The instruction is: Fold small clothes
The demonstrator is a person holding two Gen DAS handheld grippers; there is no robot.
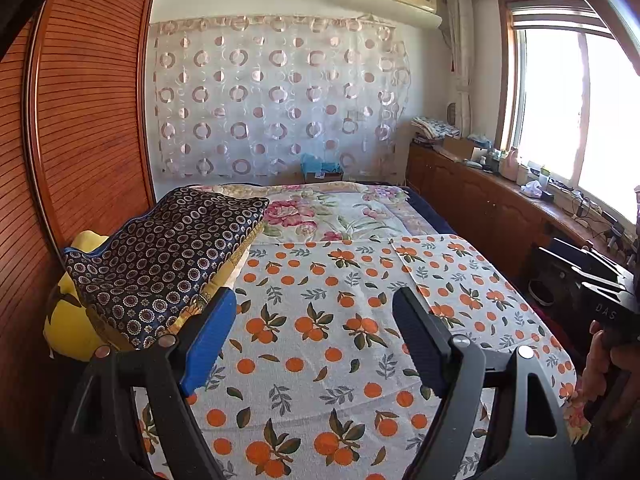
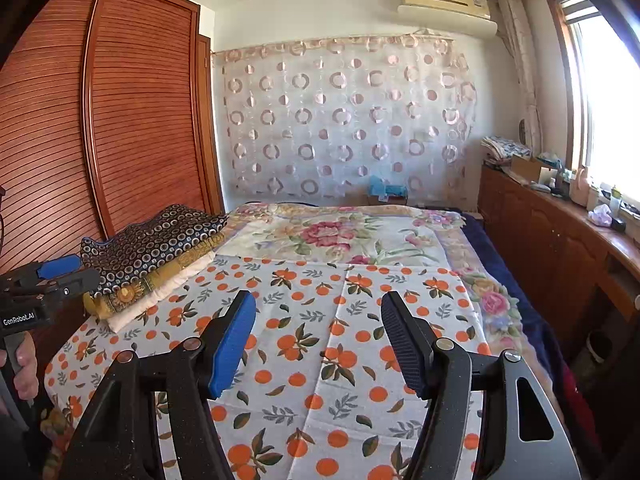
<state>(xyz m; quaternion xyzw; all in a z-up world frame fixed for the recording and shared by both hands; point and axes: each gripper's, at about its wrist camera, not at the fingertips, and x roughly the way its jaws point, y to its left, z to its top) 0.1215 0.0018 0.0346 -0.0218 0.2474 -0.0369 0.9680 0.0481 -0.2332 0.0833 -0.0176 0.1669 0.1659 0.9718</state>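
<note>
Orange-printed cloth (image 2: 320,344) lies spread nearly flat on the bed (image 2: 360,236), one corner already turned over, beside the folded stack (image 2: 156,256). Left gripper (image 1: 316,328) and right gripper (image 2: 320,336) hover above it, jaws released, empty. Most folding seemingly remains.

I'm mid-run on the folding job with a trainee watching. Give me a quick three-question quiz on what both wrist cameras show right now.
1. True or false: the left gripper is clamped on the orange-print cloth.
2. What lies on top of the folded stack at the bed's left side?
A. a dark cloth with a ring pattern
B. a plain red towel
C. a striped shirt
3. Fill in: the right gripper hovers over the cloth with its jaws ____.

Key:
1. False; its jaws stand open above the cloth.
2. A
3. open
</note>
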